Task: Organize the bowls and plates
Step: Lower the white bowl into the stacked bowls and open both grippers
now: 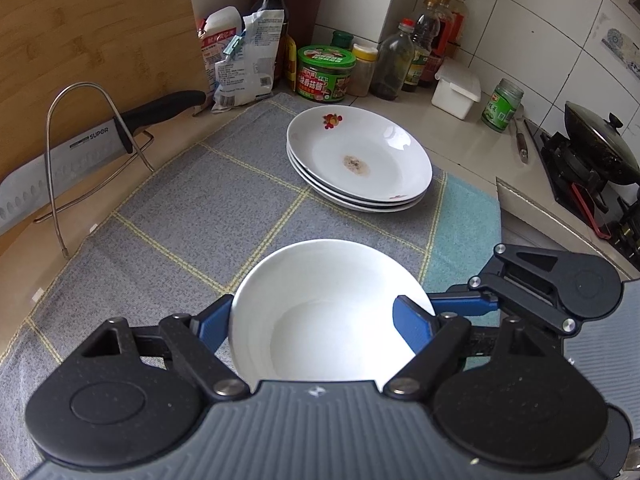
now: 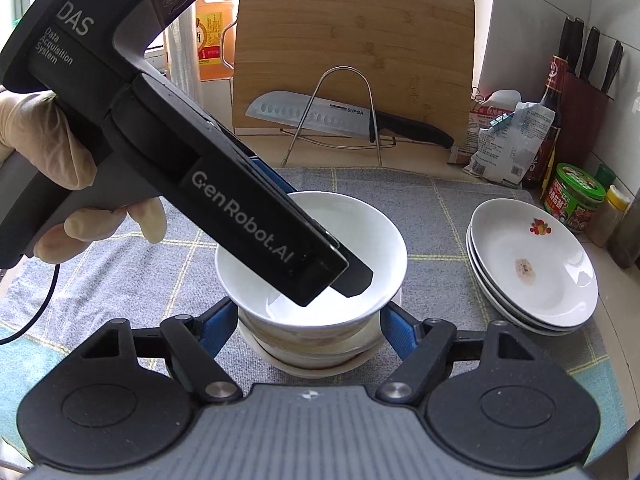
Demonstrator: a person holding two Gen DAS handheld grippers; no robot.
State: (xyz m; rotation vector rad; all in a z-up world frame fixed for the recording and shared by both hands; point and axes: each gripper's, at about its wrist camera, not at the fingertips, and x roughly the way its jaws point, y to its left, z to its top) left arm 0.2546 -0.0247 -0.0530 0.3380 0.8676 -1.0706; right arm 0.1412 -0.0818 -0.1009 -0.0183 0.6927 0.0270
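Observation:
A white bowl (image 1: 320, 312) sits between my left gripper's (image 1: 320, 320) blue fingers (image 1: 412, 326); one finger lies inside the rim, the other outside, shut on the bowl's wall. In the right wrist view this bowl (image 2: 344, 232) rests on top of a stack of bowls (image 2: 316, 350), with the left gripper (image 2: 344, 276) reaching into it from the upper left. My right gripper (image 2: 310, 330) is open, its blue fingers (image 2: 394, 330) on either side of the bowl stack's lower part, apart from it. A stack of three white plates (image 1: 360, 160) with a red flower print lies further off; it also shows in the right wrist view (image 2: 536, 264).
A grey checked cloth (image 1: 180, 216) covers the counter. A bamboo cutting board (image 2: 352, 56) and a knife (image 2: 320, 114) stand on a wire rack behind. Sauce bottles and jars (image 1: 326, 72) line the back wall. A wok (image 1: 600, 148) sits on the stove at right.

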